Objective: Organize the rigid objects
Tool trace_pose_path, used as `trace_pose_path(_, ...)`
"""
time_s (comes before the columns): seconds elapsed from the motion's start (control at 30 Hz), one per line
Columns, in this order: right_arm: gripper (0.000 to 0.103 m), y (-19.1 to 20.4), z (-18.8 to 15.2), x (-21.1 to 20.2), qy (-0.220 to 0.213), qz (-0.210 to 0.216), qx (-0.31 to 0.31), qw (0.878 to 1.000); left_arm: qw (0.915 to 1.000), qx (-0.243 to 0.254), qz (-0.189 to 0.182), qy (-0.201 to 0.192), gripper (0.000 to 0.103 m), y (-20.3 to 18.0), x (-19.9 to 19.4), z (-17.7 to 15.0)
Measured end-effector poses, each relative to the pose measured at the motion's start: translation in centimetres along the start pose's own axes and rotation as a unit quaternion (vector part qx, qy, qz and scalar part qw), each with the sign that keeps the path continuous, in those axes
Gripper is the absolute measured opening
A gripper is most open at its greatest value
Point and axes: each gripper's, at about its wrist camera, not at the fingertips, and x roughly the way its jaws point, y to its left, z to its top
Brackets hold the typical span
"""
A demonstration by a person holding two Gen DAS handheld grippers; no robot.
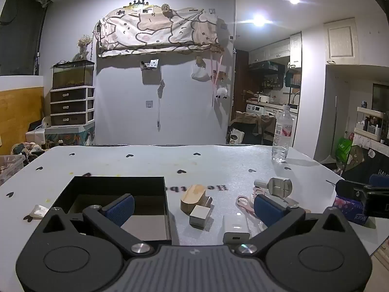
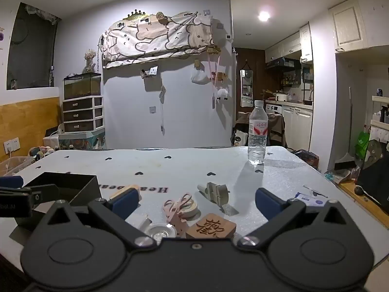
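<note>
— Items, loose on tabletop (image 1: pixel 150 163): white cube (image 1: pixel 199 215), wooden block (image 1: pixel 194 196), carved wooden tile (image 2: pixel 211 226), pink scissors (image 2: pixel 176 206), tape roll (image 2: pixel 190 206), grey metal tool (image 2: pixel 216 191).
— Container?
— Black box (image 1: pixel 116 194), left of them, open-topped.
— Grippers?
— Left gripper (image 1: pixel 193 205), right gripper (image 2: pixel 197 200): jaws wide, holding nothing.
— Beyond?
— Water bottle (image 2: pixel 257 133), upright, far edge.

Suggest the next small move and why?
Probably ease the left gripper forward and down onto the small white cube: its jaws stand open and empty, the cube lies loose right ahead, and the open black box sits just beside it.
</note>
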Motion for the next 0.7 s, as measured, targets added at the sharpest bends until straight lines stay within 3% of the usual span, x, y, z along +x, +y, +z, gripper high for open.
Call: trace_pose_path(0.7, 0.103, -0.06, 0.01, 0.11, 0.008, 0.000, 0.001, 1.000, 1.0000, -0.003, -0.001, 0.007, 0.103, 0.00, 0.00, 0.01)
